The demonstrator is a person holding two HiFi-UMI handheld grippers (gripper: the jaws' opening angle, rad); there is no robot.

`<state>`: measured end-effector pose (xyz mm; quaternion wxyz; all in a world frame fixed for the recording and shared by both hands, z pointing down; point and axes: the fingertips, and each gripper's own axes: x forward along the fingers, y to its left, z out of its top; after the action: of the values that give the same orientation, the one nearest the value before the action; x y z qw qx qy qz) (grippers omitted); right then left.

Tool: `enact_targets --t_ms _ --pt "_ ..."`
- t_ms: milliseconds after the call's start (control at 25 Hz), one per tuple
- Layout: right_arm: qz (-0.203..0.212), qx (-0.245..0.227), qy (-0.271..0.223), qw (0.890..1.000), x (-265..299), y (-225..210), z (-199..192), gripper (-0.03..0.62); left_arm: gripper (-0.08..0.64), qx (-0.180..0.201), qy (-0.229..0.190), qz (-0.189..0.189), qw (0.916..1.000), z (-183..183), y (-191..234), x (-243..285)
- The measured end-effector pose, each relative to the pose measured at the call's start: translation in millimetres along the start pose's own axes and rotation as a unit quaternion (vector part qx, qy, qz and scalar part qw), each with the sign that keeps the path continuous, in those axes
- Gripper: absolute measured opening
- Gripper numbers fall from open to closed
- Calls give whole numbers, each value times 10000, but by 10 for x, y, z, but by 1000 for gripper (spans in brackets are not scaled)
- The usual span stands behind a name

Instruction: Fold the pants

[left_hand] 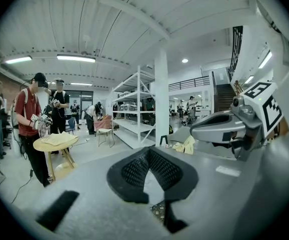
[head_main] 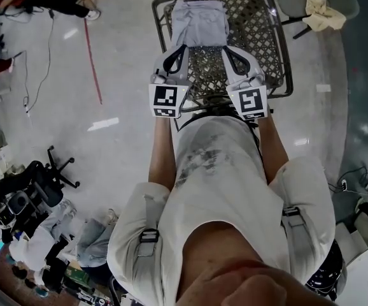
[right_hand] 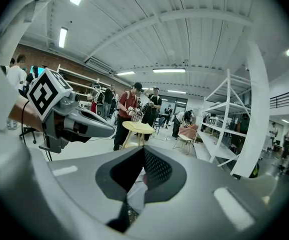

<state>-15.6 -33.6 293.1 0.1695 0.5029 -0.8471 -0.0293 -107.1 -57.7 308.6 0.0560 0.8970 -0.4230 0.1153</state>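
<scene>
Pants (head_main: 200,21) lie folded at the far end of the lattice table (head_main: 270,43). The left gripper (head_main: 183,48) and right gripper (head_main: 227,48), jaws together, reach their near edge; whether they pinch cloth is unclear.

Large open industrial lab or workshop hall. Around the white pillar (left_hand: 161,99): metal shelving racks (left_hand: 129,109) just left, staircase (left_hand: 224,86) and railed mezzanine (left_hand: 189,83) to its right, people (left_hand: 27,109) by a round wooden table (left_hand: 57,143) well left, ribbed ceiling (left_hand: 109,24) with strip lights (left_hand: 76,58) above, polished floor (left_hand: 94,151) below.
</scene>
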Motion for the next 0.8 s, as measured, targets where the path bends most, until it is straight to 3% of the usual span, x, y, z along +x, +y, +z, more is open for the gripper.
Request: enact_targets --t_ms 800 --pt "41 17 -22 10000 -12 34 22 8 5 -1 4 -26 10000 2 -37 -17"
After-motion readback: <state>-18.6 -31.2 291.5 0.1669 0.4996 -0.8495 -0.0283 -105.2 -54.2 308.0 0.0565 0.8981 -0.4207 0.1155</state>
